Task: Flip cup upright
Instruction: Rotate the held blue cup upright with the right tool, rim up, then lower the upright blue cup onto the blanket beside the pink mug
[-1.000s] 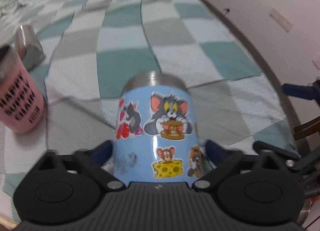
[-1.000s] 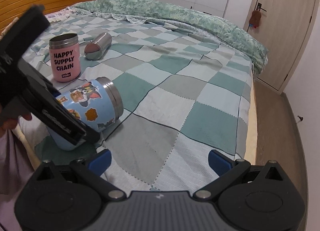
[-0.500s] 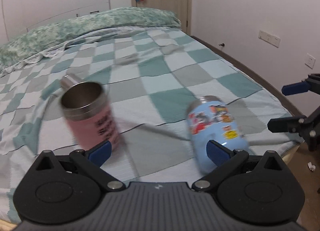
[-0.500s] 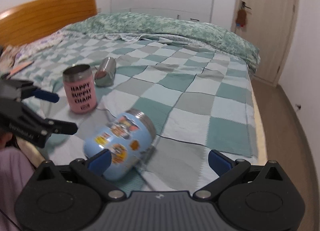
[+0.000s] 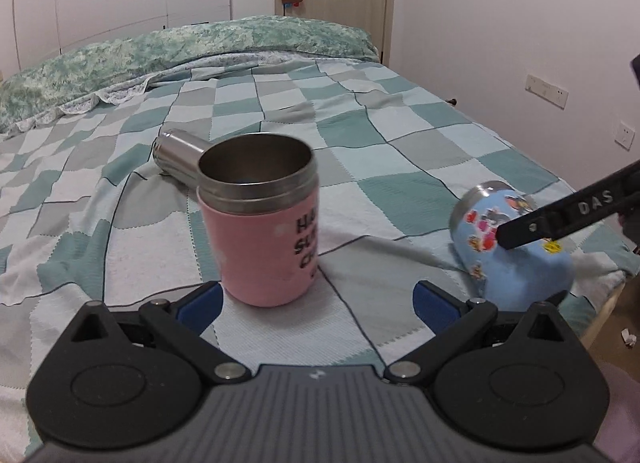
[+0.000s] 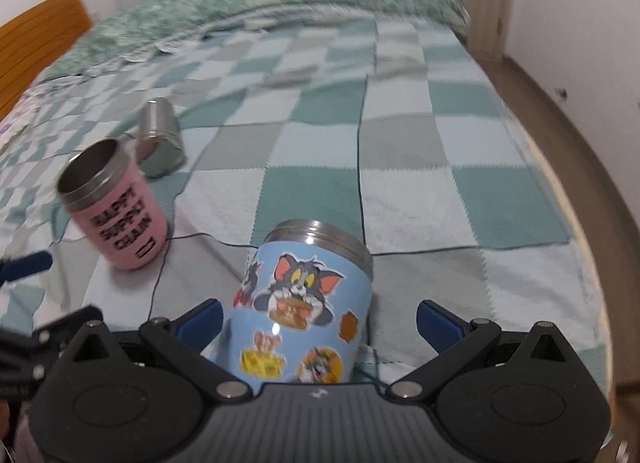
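My right gripper [image 6: 318, 313] gapes empty around the toppled blue cup [image 6: 304, 303] beside the pink cup [image 6: 116, 215]; I'd center before closing.

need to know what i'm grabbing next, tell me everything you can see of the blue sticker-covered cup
The light blue cup with cartoon cat-and-mouse stickers has a bare steel band at its rim and looks like coated metal. It lies tilted on its side on the checked green-and-white bedspread, rim pointing away from the right gripper. It sits between that gripper's open blue-tipped fingers, nearer the left one; contact is unclear. The left-wrist view shows it near the bed's edge.
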Demonstrator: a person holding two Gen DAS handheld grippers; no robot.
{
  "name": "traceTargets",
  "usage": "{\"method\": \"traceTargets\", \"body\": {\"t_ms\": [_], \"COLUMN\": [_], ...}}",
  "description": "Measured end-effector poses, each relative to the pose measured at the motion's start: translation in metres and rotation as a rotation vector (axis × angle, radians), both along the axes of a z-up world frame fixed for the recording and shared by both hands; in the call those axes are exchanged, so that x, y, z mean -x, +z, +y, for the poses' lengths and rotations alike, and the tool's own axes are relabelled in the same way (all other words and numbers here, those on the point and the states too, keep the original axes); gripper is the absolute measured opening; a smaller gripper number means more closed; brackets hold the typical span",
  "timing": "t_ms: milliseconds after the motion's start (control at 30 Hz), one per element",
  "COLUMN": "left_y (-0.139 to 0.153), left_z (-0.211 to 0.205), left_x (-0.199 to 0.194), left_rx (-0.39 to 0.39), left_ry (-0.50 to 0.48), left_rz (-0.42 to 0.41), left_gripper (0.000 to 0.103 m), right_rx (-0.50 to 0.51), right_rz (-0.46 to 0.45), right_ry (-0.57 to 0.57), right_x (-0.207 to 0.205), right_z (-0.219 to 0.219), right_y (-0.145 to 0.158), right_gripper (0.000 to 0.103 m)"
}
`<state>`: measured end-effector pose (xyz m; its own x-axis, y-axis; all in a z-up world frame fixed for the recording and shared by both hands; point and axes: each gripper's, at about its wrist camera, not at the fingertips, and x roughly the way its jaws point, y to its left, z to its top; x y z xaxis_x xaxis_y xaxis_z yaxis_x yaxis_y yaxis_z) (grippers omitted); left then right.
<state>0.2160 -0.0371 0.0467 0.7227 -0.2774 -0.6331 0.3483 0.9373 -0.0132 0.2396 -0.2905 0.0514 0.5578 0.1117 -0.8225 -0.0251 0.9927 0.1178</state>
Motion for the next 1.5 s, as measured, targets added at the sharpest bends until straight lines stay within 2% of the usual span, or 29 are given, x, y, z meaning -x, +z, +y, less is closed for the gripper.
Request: {"method": "traceTargets", "body": {"t_ms": [333, 567, 700, 933, 1167, 1367, 1500], "left_y": [-0.011, -0.014, -0.012, -0.009, -0.010, -0.012, -0.013], "left_z": [0.010, 0.011, 0.011, 0.012, 0.005, -0.001, -0.002], "left_x": [-0.020, -0.023, -0.021, -0.016, -0.009, -0.007, -0.009], "left_rx": [0.029, 0.043, 0.054, 0.070, 0.093, 0.081, 0.069], "left_ry": [-0.015, -0.017, -0.015, -0.018, -0.020, -0.015, -0.003], "left_rz": [0.003, -0.001, -0.006, -0.021, -0.059, -0.074, -0.088], "left_gripper": [0.103, 0.103, 0.103, 0.103, 0.103, 0.103, 0.103], "right_rx": [-0.038, -0.049, -0.047, -0.031, -0.021, -0.011, -0.012], "right_rz": [0.126, 0.167, 0.161, 0.008, -0.236, -0.412, -0.445], "right_ry": [-0.093, -0.151, -0.143, -0.048, 0.007, 0.025, 0.039], "right_x": [-0.049, -0.062, -0.061, -0.028, 0.016, 0.026, 0.017], "right_z": [0.014, 0.007, 0.007, 0.015, 0.014, 0.019, 0.026], "right_y": [-0.020, -0.024, -0.025, -0.006, 0.018, 0.026, 0.028], "right_gripper": [0.103, 0.085, 0.083, 0.083, 0.083, 0.083, 0.083]}}
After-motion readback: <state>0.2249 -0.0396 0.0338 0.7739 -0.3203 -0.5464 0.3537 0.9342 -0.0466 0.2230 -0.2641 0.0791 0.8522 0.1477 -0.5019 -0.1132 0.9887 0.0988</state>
